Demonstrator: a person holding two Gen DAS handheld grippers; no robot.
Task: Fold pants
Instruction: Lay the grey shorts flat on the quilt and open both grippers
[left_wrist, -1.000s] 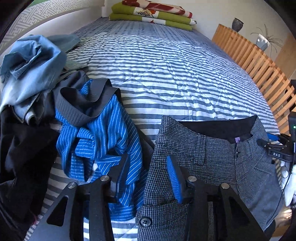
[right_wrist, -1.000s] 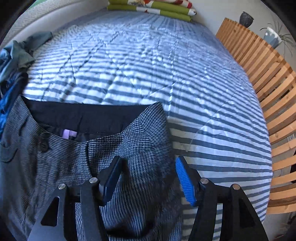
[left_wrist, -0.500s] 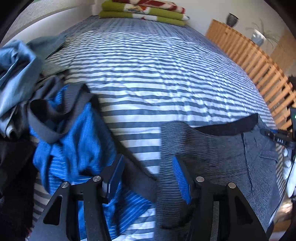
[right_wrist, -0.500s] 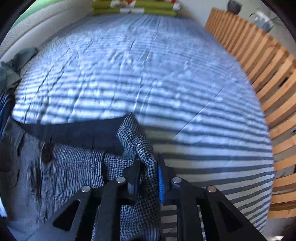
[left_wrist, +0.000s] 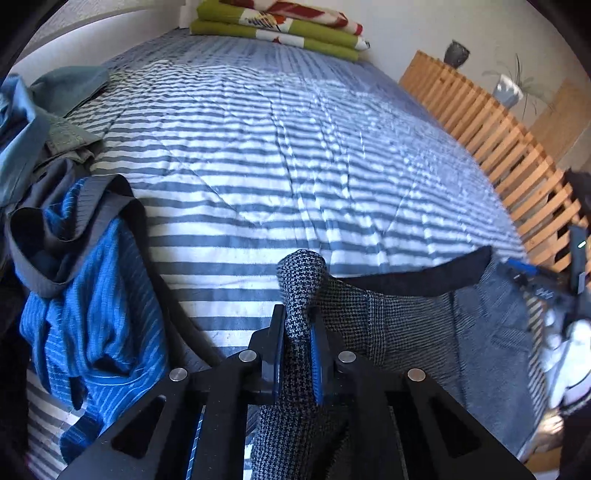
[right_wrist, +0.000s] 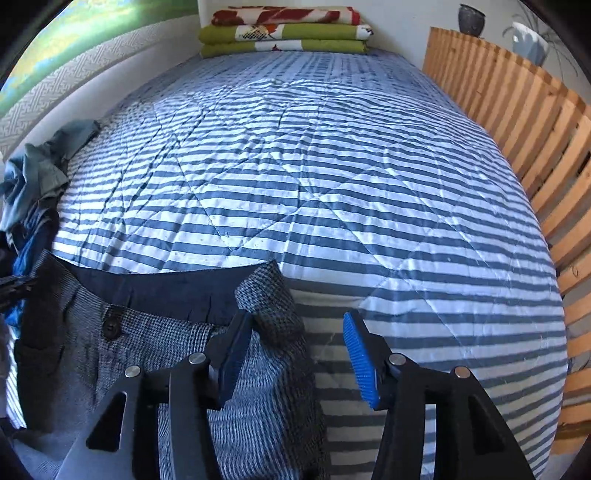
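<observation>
Two tongs, one pair of pants. My left gripper (left_wrist: 297, 350) is clamped on a bunched corner of the grey houndstooth pants (left_wrist: 406, 325) at the waistband — the cloth fills the gap between the pads and a rolled nub of it sticks up past the tips. My right gripper (right_wrist: 295, 354) stands wide apart, its blue ribbed pad (right_wrist: 360, 363) clear of the fabric on the right, while the other pad sits just beside the opposite waistband corner, which is curled over into a small lump between the fingers. I cannot tell whether that pad touches the cloth.

The pants lie at the near edge of the bed, on the blue-and-white striped quilt (right_wrist: 314, 177), waist toward the far end, the dark inner lining of the waistband (right_wrist: 166, 291) open and showing, and a dark button (right_wrist: 110, 326) on the front. From the left view the waistband stretches off to the right toward my other tool, which shows blurred at the frame edge.

Beside the pants on the left is a heap of other clothes: a bright blue striped garment (left_wrist: 99, 306) with a dark grey ribbed band, and pale denim (left_wrist: 18, 140) further back. Folded green and red blankets (right_wrist: 284, 33) sit at the far end of the bed, and a slatted wooden frame (right_wrist: 528, 122) runs along the right side.
</observation>
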